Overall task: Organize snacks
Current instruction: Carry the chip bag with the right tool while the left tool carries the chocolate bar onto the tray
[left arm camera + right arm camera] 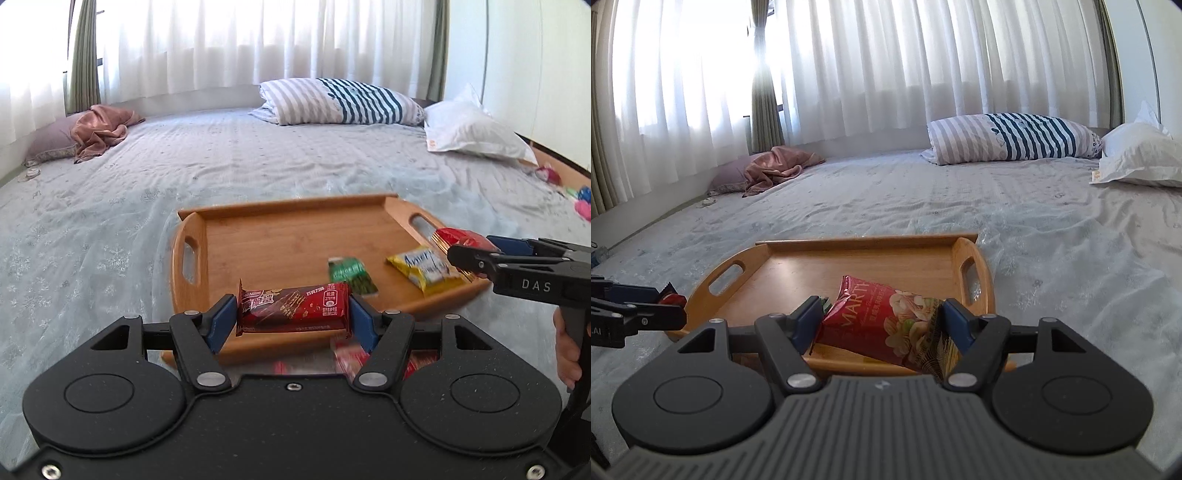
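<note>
Over the tray's (295,206) near edge on the bed (110,206), we have the left tool (293,314) clamped on a chocolate bar (293,308), right tool (882,321) clamped on a nut pack (890,325), green (351,275) and yellow (424,267) packs lying in the tray.

One wooden tray (295,236) on a bed (147,184), four snack packets: chocolate bar (293,308), nut pouch (890,325), green packet (351,275), yellow packet (424,267); three pillows.

Two low, near wrist views, both facing the tray (369,206).
</note>
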Demonstrator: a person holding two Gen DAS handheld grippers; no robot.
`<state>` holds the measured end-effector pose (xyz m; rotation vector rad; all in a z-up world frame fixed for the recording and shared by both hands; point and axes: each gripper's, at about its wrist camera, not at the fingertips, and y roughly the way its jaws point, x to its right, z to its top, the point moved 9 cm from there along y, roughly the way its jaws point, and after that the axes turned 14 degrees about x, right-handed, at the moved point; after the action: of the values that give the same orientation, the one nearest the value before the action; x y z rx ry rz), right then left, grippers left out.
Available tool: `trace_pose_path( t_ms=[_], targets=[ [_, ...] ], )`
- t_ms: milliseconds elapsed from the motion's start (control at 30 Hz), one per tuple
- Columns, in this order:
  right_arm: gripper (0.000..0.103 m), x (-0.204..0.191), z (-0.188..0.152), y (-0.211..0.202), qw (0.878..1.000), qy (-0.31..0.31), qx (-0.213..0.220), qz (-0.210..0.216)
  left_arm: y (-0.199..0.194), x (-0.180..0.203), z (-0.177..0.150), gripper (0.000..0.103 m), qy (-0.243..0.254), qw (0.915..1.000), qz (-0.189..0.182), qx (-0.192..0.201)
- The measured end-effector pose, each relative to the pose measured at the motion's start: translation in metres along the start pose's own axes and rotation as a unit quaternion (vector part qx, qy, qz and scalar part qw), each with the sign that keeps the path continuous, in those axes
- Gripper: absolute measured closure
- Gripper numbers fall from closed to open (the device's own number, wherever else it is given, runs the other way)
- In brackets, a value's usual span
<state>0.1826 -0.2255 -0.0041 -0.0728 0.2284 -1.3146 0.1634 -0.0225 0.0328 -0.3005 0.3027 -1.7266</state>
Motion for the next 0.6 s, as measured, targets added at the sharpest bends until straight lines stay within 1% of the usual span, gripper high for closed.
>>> trace_pose_path(
  t_ms=[167,300,367,433,500,600],
  targets=[
    [0.03,0.008,0.015,0.033,1.0,-0.009,-0.007,0.007,0.036,-0.011,0.01,0.04,-0.022,0.9996,0.013,-0.013],
    [0.03,0.013,0.022,0.07,0.999,-0.017,-0.04,0.025,0.068,-0.014,0.008,0.04,-0.022,0.9987,0.033,-0.033],
    [0.03,0.016,0.023,0.088,0.998,-0.019,-0.055,0.028,0.085,-0.014,0.004,0.04,-0.019,0.9979,0.043,-0.045],
    [0.03,0.018,0.022,0.102,0.997,-0.022,-0.067,0.034,0.098,-0.012,0.0,0.04,-0.007,0.9975,0.051,-0.049],
    [0.03,0.019,0.019,0.115,0.996,-0.026,-0.078,0.039,0.109,-0.011,-0.004,0.04,0.005,0.9964,0.064,-0.054],
    [0.03,0.018,0.009,0.129,0.994,-0.029,-0.096,0.045,0.122,-0.006,-0.011,0.04,0.016,0.9953,0.073,-0.062]
  ],
)
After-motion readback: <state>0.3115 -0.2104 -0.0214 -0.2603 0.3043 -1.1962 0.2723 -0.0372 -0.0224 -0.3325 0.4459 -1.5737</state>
